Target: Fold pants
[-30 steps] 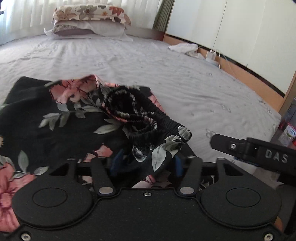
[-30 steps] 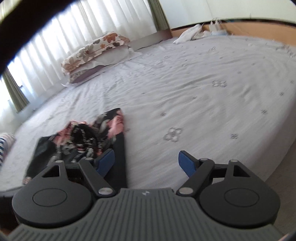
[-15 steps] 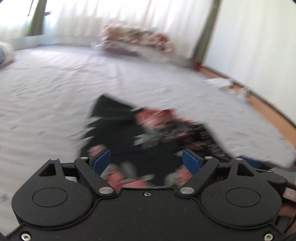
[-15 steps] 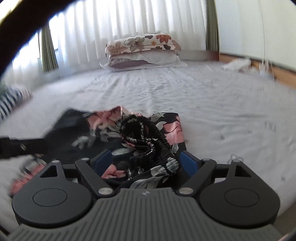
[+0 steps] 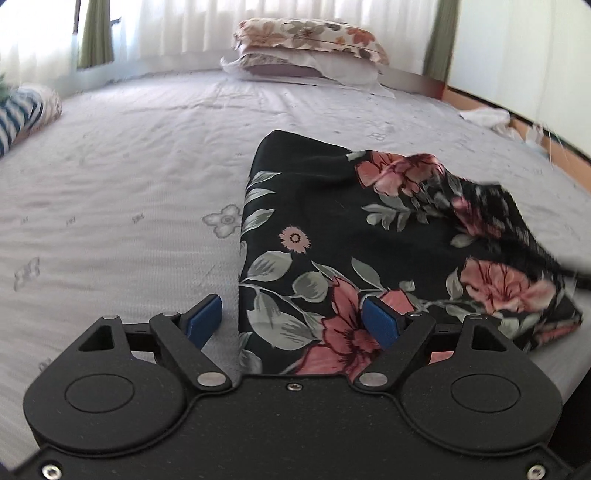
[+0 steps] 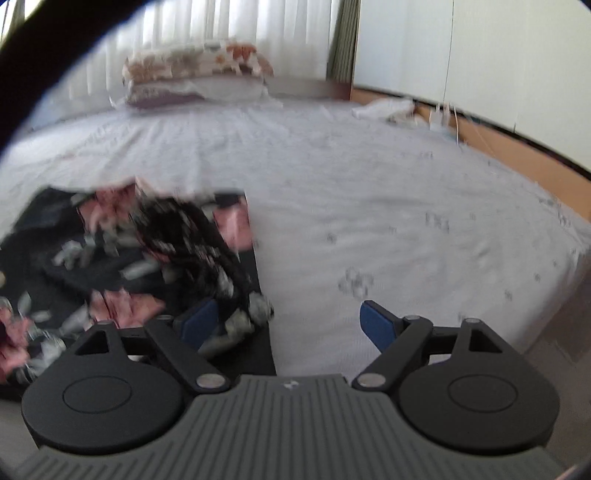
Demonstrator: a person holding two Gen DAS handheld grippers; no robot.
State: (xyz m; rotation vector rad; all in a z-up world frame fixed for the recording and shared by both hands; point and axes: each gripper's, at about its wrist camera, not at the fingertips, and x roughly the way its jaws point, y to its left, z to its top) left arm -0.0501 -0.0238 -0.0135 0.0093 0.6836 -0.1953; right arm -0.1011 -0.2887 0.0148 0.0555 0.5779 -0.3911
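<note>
Floral pillows (image 5: 310,35) beyond pants (image 5: 332,236); blurry, maybe clothes (image 6: 388,109) far R.

Stacked pillows (image 5: 310,44) on bed (image 5: 129,166)

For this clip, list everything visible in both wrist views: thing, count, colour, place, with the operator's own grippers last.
black floral pants: one, black with pink flowers and grey-green leaves, lying bunched on the near part of the bed, gathered waistband on their right side.
grey-white bed sheet: one, pale grey with faint flower prints, covering the bed.
stacked pillows: two, a floral one on a white one, at the far end of the bed.
striped cushion: one, blue and white, at the bed's left edge.
white curtains: white with green drapes, behind the pillows.
white cloth: one, at the far right edge.
left gripper: black, blue pads, open over the pants' left edge.
right gripper: black and grey, blue pads, open by the waistband.
</note>
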